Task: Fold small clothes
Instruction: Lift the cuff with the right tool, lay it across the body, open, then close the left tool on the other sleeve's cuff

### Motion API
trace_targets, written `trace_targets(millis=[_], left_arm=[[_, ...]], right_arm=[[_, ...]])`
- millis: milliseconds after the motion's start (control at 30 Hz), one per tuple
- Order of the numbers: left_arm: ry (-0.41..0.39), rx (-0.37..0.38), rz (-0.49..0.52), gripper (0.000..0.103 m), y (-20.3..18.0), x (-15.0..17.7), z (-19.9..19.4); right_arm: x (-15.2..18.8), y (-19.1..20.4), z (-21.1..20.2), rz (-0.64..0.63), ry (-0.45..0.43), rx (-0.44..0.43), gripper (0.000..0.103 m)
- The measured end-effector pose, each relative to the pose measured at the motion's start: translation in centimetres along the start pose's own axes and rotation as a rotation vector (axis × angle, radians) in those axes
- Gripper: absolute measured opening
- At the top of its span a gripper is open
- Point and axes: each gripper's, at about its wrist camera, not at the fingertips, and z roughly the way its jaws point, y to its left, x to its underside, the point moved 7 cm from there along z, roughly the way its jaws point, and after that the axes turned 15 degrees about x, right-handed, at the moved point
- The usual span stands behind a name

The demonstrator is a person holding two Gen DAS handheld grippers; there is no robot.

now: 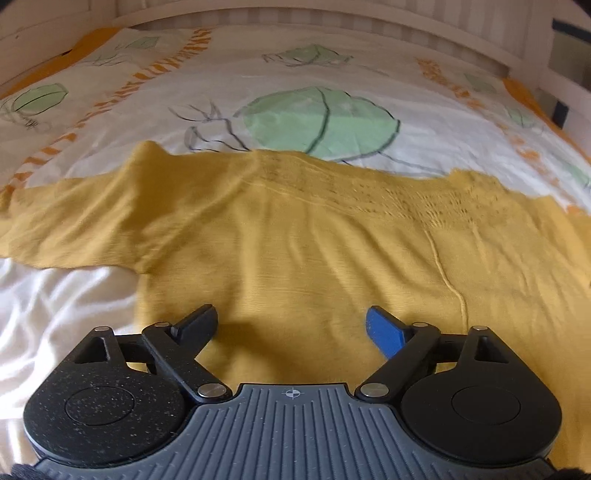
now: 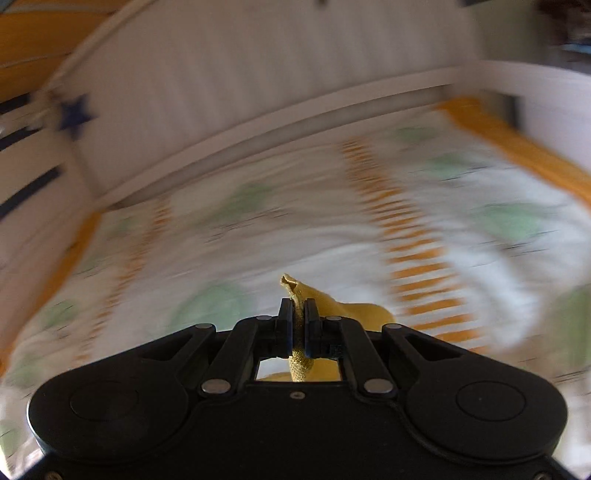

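Observation:
A small mustard-yellow garment (image 1: 295, 229) lies spread flat on a bed cover, with a sleeve reaching left and a smocked band along its far edge. My left gripper (image 1: 291, 325) is open just above the garment's near part, one black finger and one blue finger wide apart, holding nothing. In the right wrist view my right gripper (image 2: 299, 314) is shut on a fold of the yellow garment (image 2: 314, 295), which sticks out past the fingertips and hangs below. That view is blurred by motion.
The bed cover (image 1: 332, 74) is white with green shapes and orange stripes. A white sheet (image 1: 55, 302) lies at the near left. A white bed frame (image 1: 369, 29) runs along the far edge; it also shows in the right wrist view (image 2: 258, 122).

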Motion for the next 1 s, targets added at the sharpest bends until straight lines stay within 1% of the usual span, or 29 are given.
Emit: trace_targets(millis=[67, 167, 233, 300, 400, 433, 500, 533, 567, 633, 667, 700, 800, 833, 900, 1000], left_arm=[[-0.012, 0.011, -0.026, 0.087, 1.3, 0.0, -1.4], [-0.023, 0.012, -0.057, 0.087, 3.4, 0.1, -3.0], [-0.026, 0.006, -0.068, 0.087, 4.6, 0.3, -4.0], [-0.027, -0.004, -0.081, 0.087, 6.0, 0.5, -4.9], [-0.021, -0.007, -0.108, 0.087, 7.8, 1.1, -6.0], [-0.02, -0.007, -0.116, 0.087, 8.2, 1.2, -6.2], [-0.015, 0.005, -0.133, 0.087, 9.0, 1.4, -6.5], [-0.014, 0.012, -0.14, 0.087, 9.1, 1.4, -6.6], [-0.014, 0.02, -0.144, 0.087, 9.1, 1.3, -6.6], [-0.015, 0.038, -0.147, 0.087, 8.8, 1.0, -6.5], [-0.014, 0.046, -0.145, 0.087, 8.6, 0.8, -6.5], [-0.014, 0.054, -0.139, 0.087, 8.3, 0.6, -6.3], [-0.011, 0.074, -0.113, 0.087, 7.1, 0.0, -5.6], [-0.007, 0.084, -0.105, 0.087, 6.4, -0.3, -5.1], [0.002, 0.098, -0.094, 0.087, 5.4, -0.7, -4.3], [0.014, 0.124, -0.078, 0.087, 3.7, -1.5, -2.6]], right_arm=[[1.9, 4.6, 0.9, -0.033, 0.019, -0.072, 0.011], [5.5, 10.8, 2.7, -0.08, 0.072, -0.161, 0.011], [8.1, 14.2, 4.3, -0.104, 0.113, -0.205, 0.011], [11.0, 17.2, 5.3, -0.139, 0.142, -0.229, 0.011], [14.8, 20.5, 6.2, -0.2, 0.172, -0.252, 0.013], [15.9, 21.3, 6.4, -0.219, 0.181, -0.263, 0.017], [17.4, 22.1, 6.5, -0.239, 0.185, -0.285, 0.021], [17.7, 22.0, 6.1, -0.238, 0.182, -0.291, 0.022], [18.0, 21.6, 5.9, -0.234, 0.182, -0.296, 0.025], [18.1, 20.3, 5.4, -0.232, 0.177, -0.279, 0.05], [18.1, 19.4, 5.0, -0.236, 0.164, -0.263, 0.054], [18.1, 18.3, 4.6, -0.244, 0.147, -0.246, 0.057], [17.7, 14.8, 4.2, -0.281, 0.11, -0.167, 0.058], [17.7, 14.1, 4.1, -0.292, 0.101, -0.144, 0.06], [17.9, 11.2, 3.4, -0.31, 0.087, -0.1, 0.065], [18.4, 7.4, 2.3, -0.35, 0.067, -0.04, 0.065]])
